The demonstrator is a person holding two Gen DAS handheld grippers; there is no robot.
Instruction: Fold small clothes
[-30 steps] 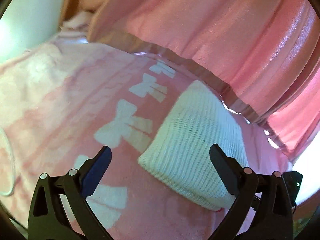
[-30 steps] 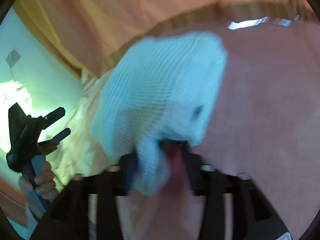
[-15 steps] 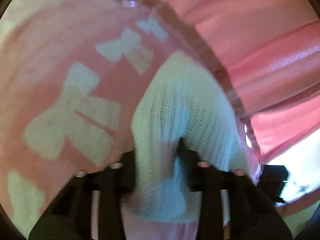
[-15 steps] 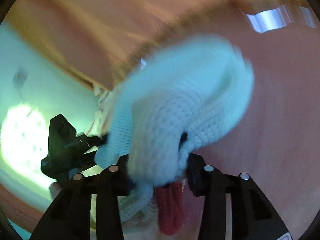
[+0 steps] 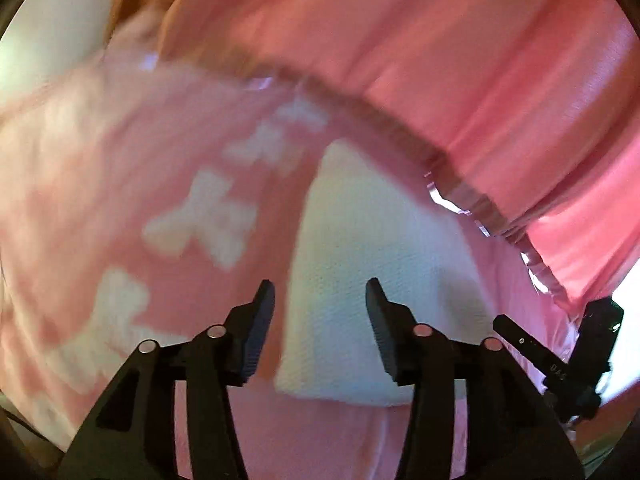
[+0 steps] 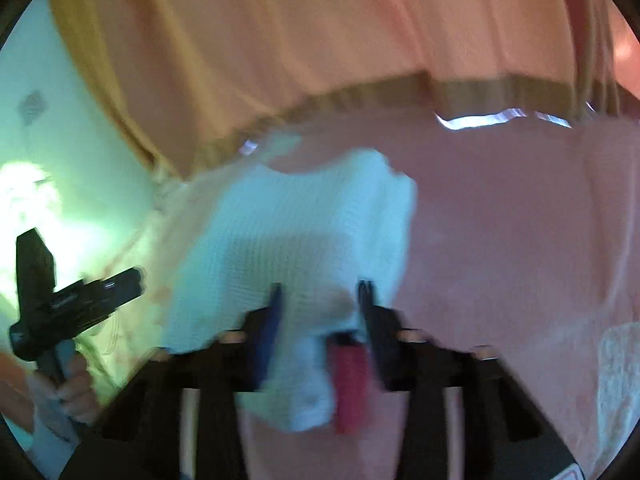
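Observation:
A small white knitted garment [image 5: 360,280] lies folded on a pink blanket [image 5: 100,184] with white bow patterns. My left gripper [image 5: 320,308] is open and hovers just above the garment's near edge, holding nothing. In the right wrist view the same garment [image 6: 288,248] lies between my right gripper's fingers, which stand apart; my right gripper [image 6: 320,300] is open over it. A red tag [image 6: 350,384] sticks out at the garment's near edge. Both views are blurred by motion.
Pink curtains [image 5: 440,60] hang behind the bed's far edge. The right gripper [image 5: 560,360] shows at the left view's right edge. The left gripper [image 6: 68,308] and a hand show at the right view's left. Another white knitted piece [image 6: 620,380] lies at right.
Both grippers were shut on the white garment half a second ago. Both have opened and let it go, and the left one has pulled back and up.

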